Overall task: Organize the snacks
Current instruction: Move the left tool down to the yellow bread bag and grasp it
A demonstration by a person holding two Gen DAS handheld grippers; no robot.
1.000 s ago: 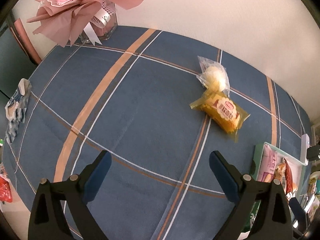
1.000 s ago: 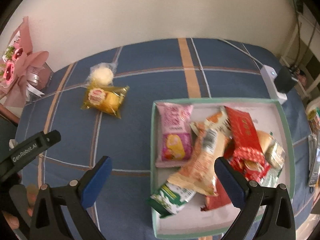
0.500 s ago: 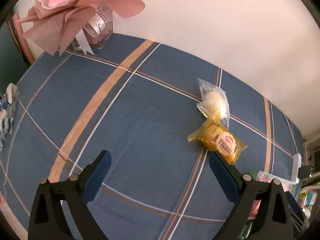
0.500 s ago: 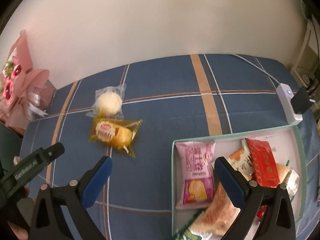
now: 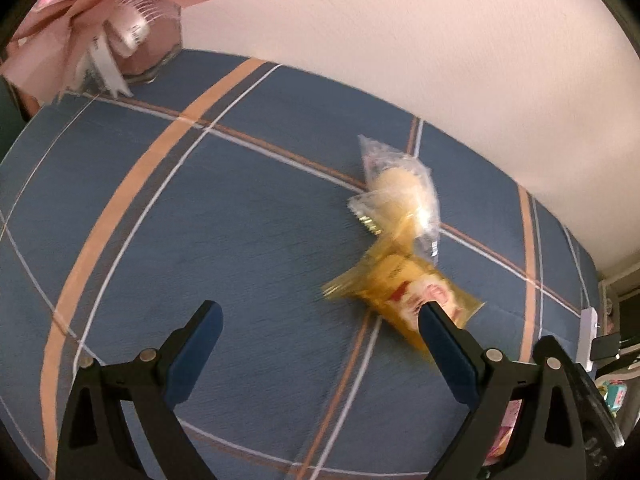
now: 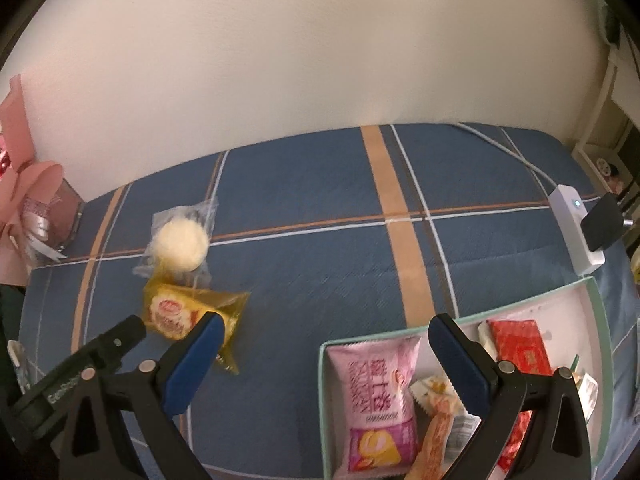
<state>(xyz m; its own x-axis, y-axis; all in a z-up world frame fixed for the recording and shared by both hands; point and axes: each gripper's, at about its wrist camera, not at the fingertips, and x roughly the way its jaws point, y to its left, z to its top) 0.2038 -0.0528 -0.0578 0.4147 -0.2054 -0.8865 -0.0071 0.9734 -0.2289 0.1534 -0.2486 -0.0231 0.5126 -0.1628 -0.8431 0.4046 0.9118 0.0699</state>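
Note:
A yellow wrapped snack (image 5: 404, 296) (image 6: 180, 312) lies on the blue plaid cloth, touching a clear packet with a pale round cake (image 5: 400, 192) (image 6: 180, 244) behind it. My left gripper (image 5: 320, 320) is open and empty, just short of the yellow snack, with its right finger in front of it. My right gripper (image 6: 324, 336) is open and empty, above the cloth between the yellow snack and a pale green tray (image 6: 324, 364) that holds a pink packet (image 6: 376, 396), a red packet (image 6: 520, 348) and other snacks.
A pink wrapped bouquet (image 5: 100, 20) (image 6: 24, 200) stands at the far left by the wall. A white power strip with a black plug (image 6: 576, 232) and cable lies at the right edge of the cloth. The wall runs along the back.
Both grippers have moved forward and lower towards the two loose snacks. The tray has slid down and right in the right wrist view. The jaws have stayed open.

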